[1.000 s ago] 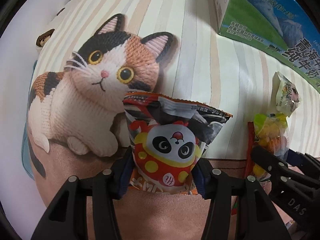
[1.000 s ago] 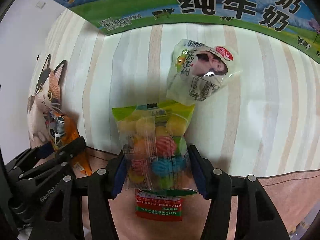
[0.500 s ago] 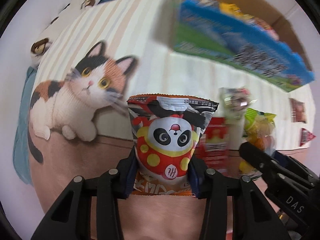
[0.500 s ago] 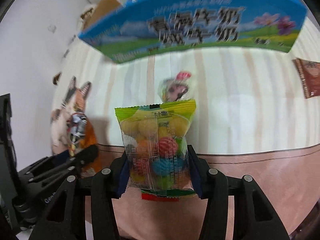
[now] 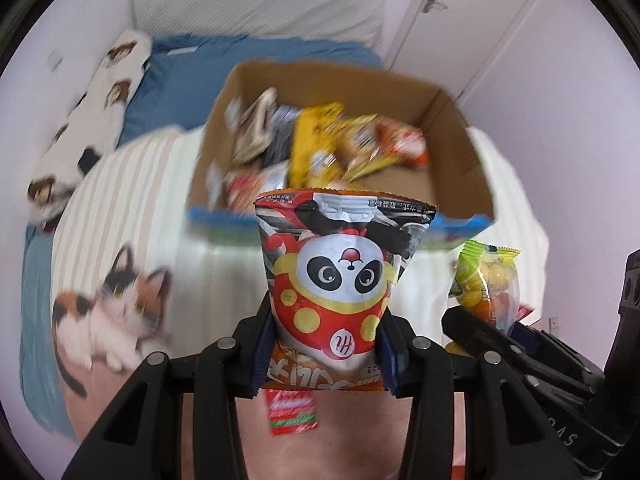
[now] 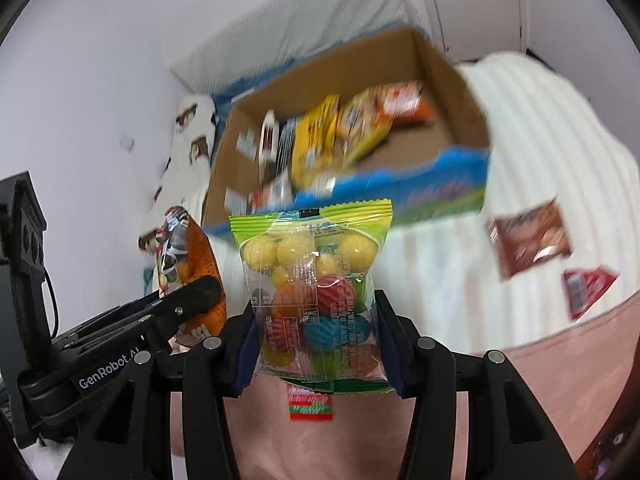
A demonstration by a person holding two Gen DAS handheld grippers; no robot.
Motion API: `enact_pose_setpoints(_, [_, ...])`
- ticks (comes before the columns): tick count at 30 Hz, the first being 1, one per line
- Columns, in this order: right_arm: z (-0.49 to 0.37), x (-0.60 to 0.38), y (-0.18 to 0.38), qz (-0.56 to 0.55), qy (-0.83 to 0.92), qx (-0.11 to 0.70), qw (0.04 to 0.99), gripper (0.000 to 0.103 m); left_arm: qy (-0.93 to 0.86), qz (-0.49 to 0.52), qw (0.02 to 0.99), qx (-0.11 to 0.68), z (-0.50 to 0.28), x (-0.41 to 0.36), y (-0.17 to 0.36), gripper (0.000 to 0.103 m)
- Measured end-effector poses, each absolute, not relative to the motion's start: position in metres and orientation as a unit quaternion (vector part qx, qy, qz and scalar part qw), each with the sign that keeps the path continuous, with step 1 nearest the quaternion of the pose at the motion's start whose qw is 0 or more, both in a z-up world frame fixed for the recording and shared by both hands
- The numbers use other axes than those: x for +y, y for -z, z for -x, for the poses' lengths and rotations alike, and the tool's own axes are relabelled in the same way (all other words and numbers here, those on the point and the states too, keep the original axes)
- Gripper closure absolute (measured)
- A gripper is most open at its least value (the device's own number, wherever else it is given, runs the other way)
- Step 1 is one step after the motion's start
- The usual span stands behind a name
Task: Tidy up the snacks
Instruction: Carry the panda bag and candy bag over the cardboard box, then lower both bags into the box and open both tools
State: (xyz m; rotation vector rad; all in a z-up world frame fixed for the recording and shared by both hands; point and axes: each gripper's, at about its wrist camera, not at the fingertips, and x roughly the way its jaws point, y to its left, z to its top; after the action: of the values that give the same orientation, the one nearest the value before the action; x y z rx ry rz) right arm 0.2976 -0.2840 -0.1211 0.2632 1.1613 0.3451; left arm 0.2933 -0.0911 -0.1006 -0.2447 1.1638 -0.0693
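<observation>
My left gripper (image 5: 326, 344) is shut on a red and black snack bag with a panda (image 5: 340, 292), held upright above the bed. Beside it, my right gripper (image 6: 316, 344) is shut on a clear bag of coloured candy balls (image 6: 316, 292) with a green top. Each wrist view catches the other hand at its edge: the candy bag (image 5: 486, 284) at the right, the panda bag (image 6: 184, 252) at the left. Ahead and below stands an open cardboard box (image 5: 460, 136) with a blue printed front, holding several snack packets.
A small red and green packet (image 5: 294, 410) lies on the blanket beneath the grippers. A brown packet (image 6: 528, 236) and a red packet (image 6: 588, 288) lie right of the box. The striped blanket with a cat picture (image 5: 112, 312) covers the bed; blue bedding (image 5: 240, 52) and walls are behind.
Both grippers have risen off the blanket with their bags and tipped forward. The box's open top and contents have come into view, and the white packet has dropped out of sight.
</observation>
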Motion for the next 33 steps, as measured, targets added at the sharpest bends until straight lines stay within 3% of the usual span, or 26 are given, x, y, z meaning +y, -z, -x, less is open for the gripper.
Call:
enact_pose_setpoints(12, [-0.387, -0.327, 0.09, -0.123, -0.124, 0.523, 0.834, 0.049, 0.067, 0.142, 0.807, 0.569, -0.414, -0.106, 0.103, 0.062])
enact_pose_setpoints(22, [-0.462, -0.323, 0.135, -0.097, -0.106, 0.566, 0.812, 0.049, 0.077, 0.166, 0.746, 0.64, -0.491, -0.112, 0.169, 0.062])
enact_pose_setpoints(33, [-0.487, -0.319, 0.179, -0.075, -0.096, 0.605, 0.787, 0.049, 0.071, 0.171, 0.701, 0.689, -0.507, -0.114, 0.216, 0.062])
